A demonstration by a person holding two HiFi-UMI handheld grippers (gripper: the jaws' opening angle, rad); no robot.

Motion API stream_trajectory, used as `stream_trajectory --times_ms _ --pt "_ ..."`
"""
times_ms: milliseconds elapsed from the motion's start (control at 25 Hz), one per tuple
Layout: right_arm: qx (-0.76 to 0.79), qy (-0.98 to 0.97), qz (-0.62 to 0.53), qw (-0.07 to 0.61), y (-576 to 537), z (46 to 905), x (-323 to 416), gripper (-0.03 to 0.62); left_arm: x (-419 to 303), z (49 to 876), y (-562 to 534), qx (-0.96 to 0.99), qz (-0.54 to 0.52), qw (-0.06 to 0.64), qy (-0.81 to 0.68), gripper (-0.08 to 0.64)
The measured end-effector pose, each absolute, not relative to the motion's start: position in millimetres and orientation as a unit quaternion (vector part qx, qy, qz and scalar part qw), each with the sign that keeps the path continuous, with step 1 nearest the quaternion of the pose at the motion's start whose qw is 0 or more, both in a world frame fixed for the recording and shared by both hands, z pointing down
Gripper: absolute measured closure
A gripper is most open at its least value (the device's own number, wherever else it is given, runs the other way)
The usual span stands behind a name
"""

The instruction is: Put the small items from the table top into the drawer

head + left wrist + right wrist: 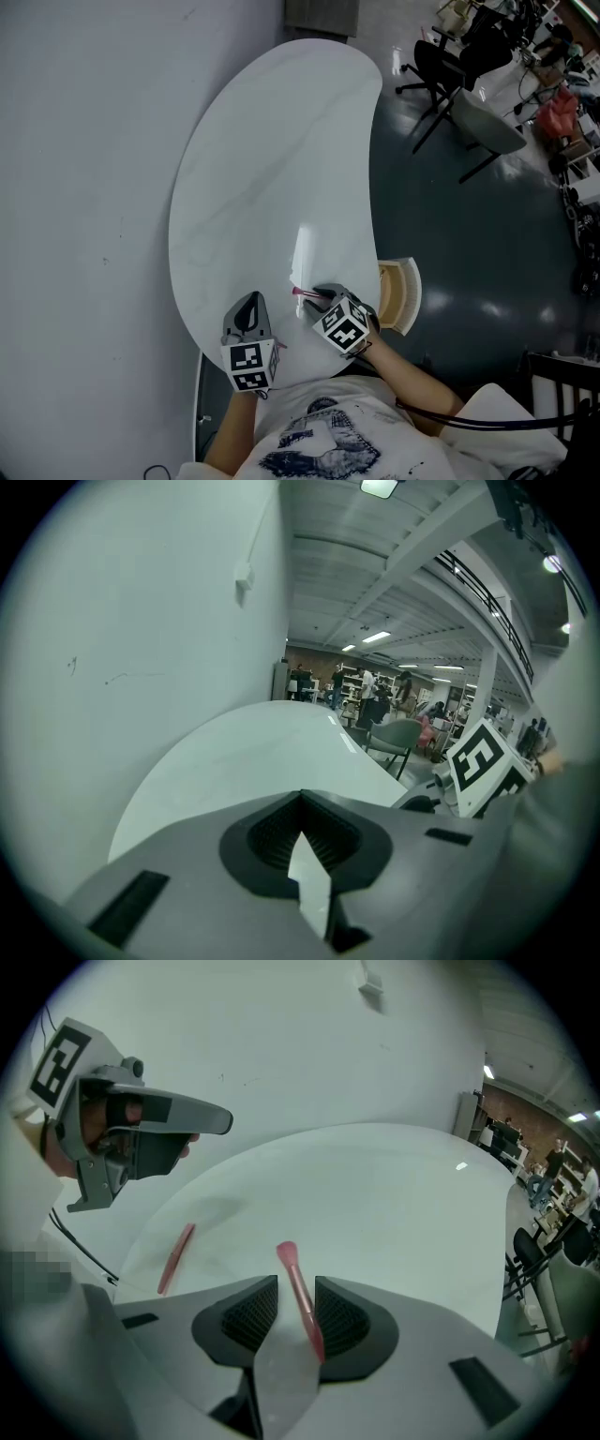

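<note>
Table top (272, 169) smooth, glossy white; pink brush (300, 1297) matt plastic; right gripper (295, 1283) matt grey, jaws ribbed.

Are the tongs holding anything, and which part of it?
Nothing is held yet. The right tongs stand open around the handle of the pink brush, without pinching it. The left tongs are shut and empty.
</note>
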State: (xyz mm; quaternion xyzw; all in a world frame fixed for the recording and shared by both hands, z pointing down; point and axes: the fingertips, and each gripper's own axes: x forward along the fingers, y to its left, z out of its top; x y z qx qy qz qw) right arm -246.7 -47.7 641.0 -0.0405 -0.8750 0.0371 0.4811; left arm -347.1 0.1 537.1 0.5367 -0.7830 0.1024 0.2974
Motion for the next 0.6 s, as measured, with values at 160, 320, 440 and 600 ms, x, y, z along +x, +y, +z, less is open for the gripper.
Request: stream_trajectory --times_ms 160,320,440,600 --pt "-0.043 -0.871 0.029 0.488 -49.5 644.8 -251.6 0.485 -350.7 539.4 -0.7 0.536 0.102 0.3 -0.783 0.537" --pt "-0.044 -0.869 0.028 0.493 -48.0 648.7 -253.1 0.499 -352.8 538.1 1.3 0.533 0.101 0.299 -0.785 0.537" --pt "-0.045 -0.869 0.026 0.493 -47.4 651.4 -252.8 0.511 -353.9 537.6 3.5 0.53 0.102 0.297 -0.788 0.537" --pt "-0.038 -0.871 0.03 0.489 -48.2 649.3 -250.3 0.531 -352.0 532.3 6.2 0.525 0.1 0.298 -0.791 0.537"
